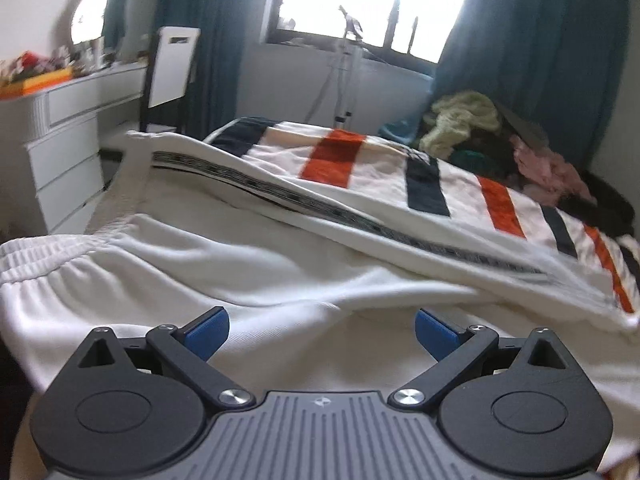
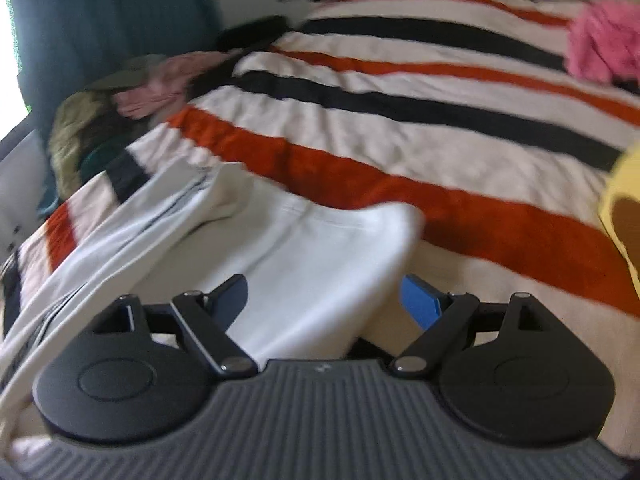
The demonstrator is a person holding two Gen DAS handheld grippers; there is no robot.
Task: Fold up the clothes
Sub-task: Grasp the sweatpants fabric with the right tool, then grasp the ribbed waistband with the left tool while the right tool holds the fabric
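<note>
My left tool [image 1: 322, 334] has its blue pads spread wide, nothing pinched between them; it hangs just over the waist end of the white trousers [image 1: 224, 264], whose gathered elastic band lies off to the left in that view. My right tool [image 2: 324, 300] is spread just as wide. White cloth of the trousers [image 2: 304, 248] shows in the gap between its pads, but neither pad presses on it, so I hold nothing there either.

The trousers lie on the bed, across the striped blanket [image 2: 400, 128], with a dark patterned side stripe [image 1: 320, 208] running down the leg away from my left tool. One leg looks already laid over the other, though the blur keeps me from being sure of it. A heap of other clothes [image 1: 500, 140] waits at the far corner of the bed, well apart from the trousers.

I judge I am between grasps, lining up for the next fold. That calls for bringing each tool down onto an edge of the cloth, left at the waistband, right at the nearer white end, pinching all layers together, then carrying one end over toward the other.
</note>
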